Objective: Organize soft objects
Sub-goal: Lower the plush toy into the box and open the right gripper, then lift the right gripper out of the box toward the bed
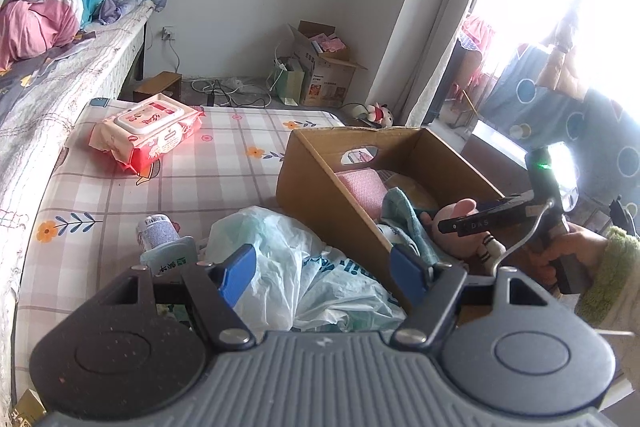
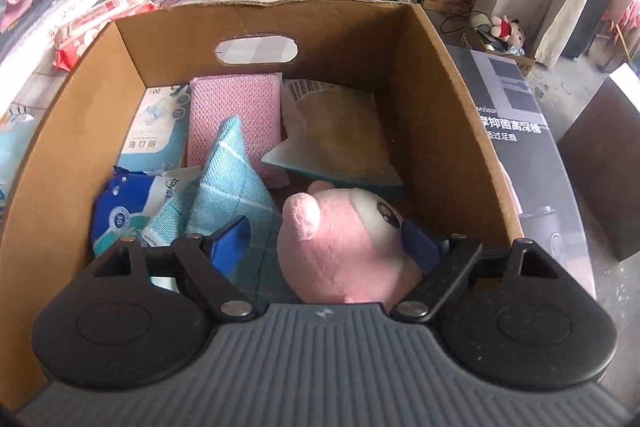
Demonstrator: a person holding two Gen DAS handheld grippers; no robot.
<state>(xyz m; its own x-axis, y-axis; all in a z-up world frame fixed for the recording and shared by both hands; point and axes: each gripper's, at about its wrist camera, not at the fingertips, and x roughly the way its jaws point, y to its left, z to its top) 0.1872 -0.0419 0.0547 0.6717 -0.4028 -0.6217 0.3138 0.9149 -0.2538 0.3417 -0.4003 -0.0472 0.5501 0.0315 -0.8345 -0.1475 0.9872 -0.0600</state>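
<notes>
we are holding the right gripper inside the cardboard box, over the pink plush toy. its fingers are standing wide apart; one blue pad is pressing the toy's face, the other pad is lying clear of it on the blue cloth, so we are reading this as released, toy resting in the near part of the box. the left gripper is hovering spread and empty above the white plastic bag, just outside the box wall.

risks we are noting:
- the toy could be lifting back out with the gripper if its fabric is snagging on the touching pad.
- the toy is sitting high on the cloth (we judge it loosely settled), so it could be rolling as we withdraw.
- the left fingers could be catching the bag's thin film and dragging it, knocking the small bottle beside it.

counts in the box: one plush toy, one blue cloth, one pink sponge cloth, one yellow packet, two tissue packs. outside on the bedsheet: one wipes pack, one bag, one bottle.
</notes>
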